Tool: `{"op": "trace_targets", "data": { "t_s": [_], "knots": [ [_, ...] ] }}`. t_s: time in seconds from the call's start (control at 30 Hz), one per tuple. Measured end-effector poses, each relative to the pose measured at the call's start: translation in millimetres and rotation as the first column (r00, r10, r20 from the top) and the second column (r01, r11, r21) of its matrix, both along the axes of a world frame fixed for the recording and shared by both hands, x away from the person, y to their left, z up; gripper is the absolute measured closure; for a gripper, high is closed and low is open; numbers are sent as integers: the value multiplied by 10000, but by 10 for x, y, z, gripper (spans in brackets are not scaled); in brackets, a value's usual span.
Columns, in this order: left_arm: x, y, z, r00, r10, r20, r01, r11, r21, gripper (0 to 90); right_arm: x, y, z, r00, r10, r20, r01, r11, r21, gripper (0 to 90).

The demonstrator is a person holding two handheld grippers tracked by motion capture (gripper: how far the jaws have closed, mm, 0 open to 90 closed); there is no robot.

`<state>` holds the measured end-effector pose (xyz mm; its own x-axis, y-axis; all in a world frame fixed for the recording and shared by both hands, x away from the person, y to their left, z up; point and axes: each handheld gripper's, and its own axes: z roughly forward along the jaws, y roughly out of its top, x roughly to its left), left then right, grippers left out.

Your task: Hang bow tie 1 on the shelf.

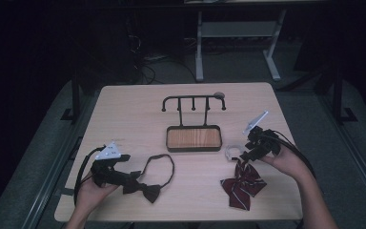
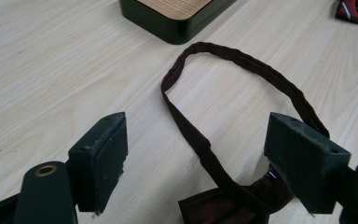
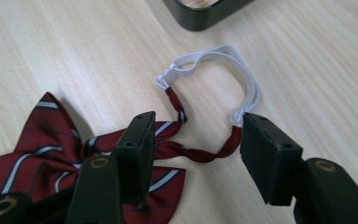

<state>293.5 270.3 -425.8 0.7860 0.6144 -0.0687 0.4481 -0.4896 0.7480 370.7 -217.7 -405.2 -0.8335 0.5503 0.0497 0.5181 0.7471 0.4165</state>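
both grippers gape wide, holding nothing. left gripper (image 2: 193, 163) straddles the dark bow tie (image 2: 228, 205)'s strap; right gripper (image 3: 193, 154) straddles the striped bow tie (image 3: 51, 149)'s cord. closing could pinch only table (image 1: 124, 119), or drag the loops.

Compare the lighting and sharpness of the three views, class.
High view: dim, the room around the table nearly black, detail soft. Left gripper view: bright and even, the dark bow tie strap sharp, the near jaws slightly soft. Right gripper view: bright, the striped bow tie crisp.

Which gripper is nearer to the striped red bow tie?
Right. The right gripper is just above the striped red bow tie, fingers open. The left gripper is far across the table, at the dark bow tie.
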Motion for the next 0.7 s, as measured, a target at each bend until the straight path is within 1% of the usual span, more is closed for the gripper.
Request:
{"op": "trace_targets", "data": {
  "t_s": [0.07,0.1,0.17,0.2,0.27,0.3,0.33,0.4,0.47,0.63,0.7],
  "knots": [
    [-1,-3,1,10000,3,-11,-3,10000,-18,212,14,-2,-12,10000,-48,12,48,10000,-26,453],
    [2,-4,-1,10000,-36,-4,36,10000,30,212,37,-4,-33,9999,-91,-97,90,9999,-108,465],
    [2,-6,-3,10000,-44,-14,44,10000,43,212,51,-4,-49,9999,-35,-116,33,9999,-159,469],
    [3,-8,-4,10000,-62,-3,63,10000,65,212,69,-2,-68,9998,-67,-200,62,9997,-245,480],
    [0,-15,-4,10000,-88,-4,88,9999,95,212,94,-3,-84,9998,-70,-184,64,9995,-298,488],
    [3,-18,-4,9999,-138,41,138,9998,132,212,106,-5,-90,9997,-101,-201,96,9995,-288,519],
    [3,-18,-4,9999,-138,41,138,9998,132,212,106,-5,-90,9997,-101,-201,96,9995,-288,519],
    [5,-20,-3,9998,-167,52,166,9997,179,212,147,-13,-110,9995,-147,-267,138,9994,-324,552],
    [6,-20,-5,9998,-186,16,185,9996,222,212,160,-16,-120,9994,-178,-296,168,9993,-342,557],
    [6,-20,-8,9999,-126,-25,126,9998,137,212,216,-20,-187,9985,-253,-493,227,9984,-523,588],
    [9,-21,-9,9999,-131,-22,131,9998,141,213,243,-13,-222,9982,-239,-548,201,9974,-685,608]
  ]
}}
